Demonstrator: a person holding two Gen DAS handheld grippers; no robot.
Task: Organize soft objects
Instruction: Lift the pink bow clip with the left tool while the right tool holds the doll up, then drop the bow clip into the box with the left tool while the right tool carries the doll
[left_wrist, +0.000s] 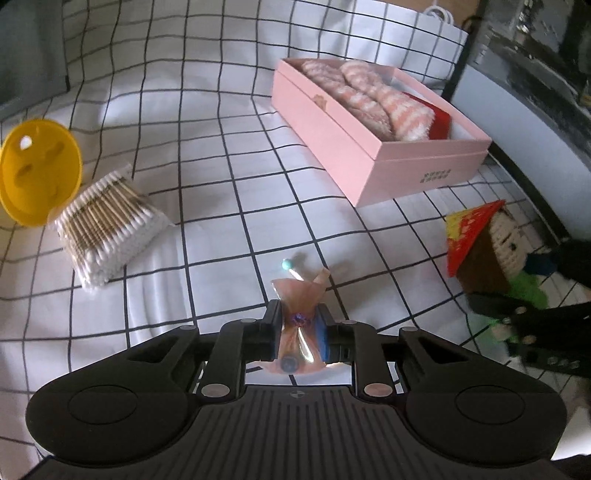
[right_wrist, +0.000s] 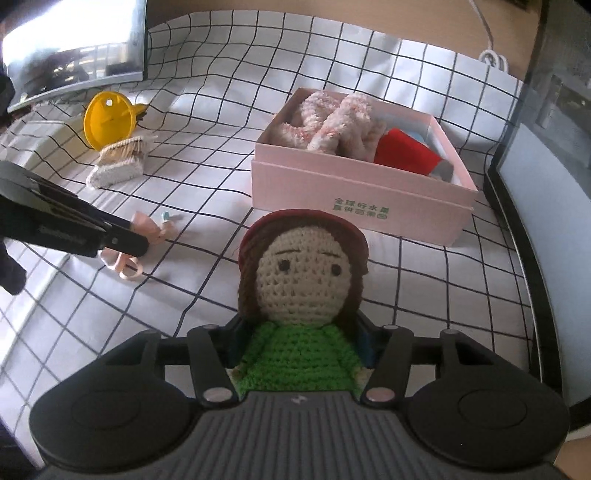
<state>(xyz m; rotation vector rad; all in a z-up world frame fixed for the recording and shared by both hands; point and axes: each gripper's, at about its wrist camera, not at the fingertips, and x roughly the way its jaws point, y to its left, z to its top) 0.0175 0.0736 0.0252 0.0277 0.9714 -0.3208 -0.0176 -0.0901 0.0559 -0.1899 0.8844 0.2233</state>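
My left gripper (left_wrist: 298, 314) is shut on a pink ribbon bow (left_wrist: 300, 301) with a small purple bead, held just above the checked cloth. In the right wrist view the same gripper (right_wrist: 142, 242) and bow (right_wrist: 147, 227) show at the left. My right gripper (right_wrist: 301, 332) is shut on a crocheted doll (right_wrist: 303, 280) with a green body, brown hair and red hat; the doll also shows in the left wrist view (left_wrist: 495, 251). The open pink box (left_wrist: 369, 147) (right_wrist: 362, 195) holds fluffy pink-and-white socks (right_wrist: 332, 125) and a red item (right_wrist: 404, 151).
A pack of cotton swabs (left_wrist: 107, 225) (right_wrist: 120, 158) lies by a yellow funnel (left_wrist: 37, 177) (right_wrist: 107, 118). A small teal-tipped pin (left_wrist: 290, 266) lies on the checked cloth (left_wrist: 221, 155). A dark ledge (right_wrist: 517, 229) bounds the right side.
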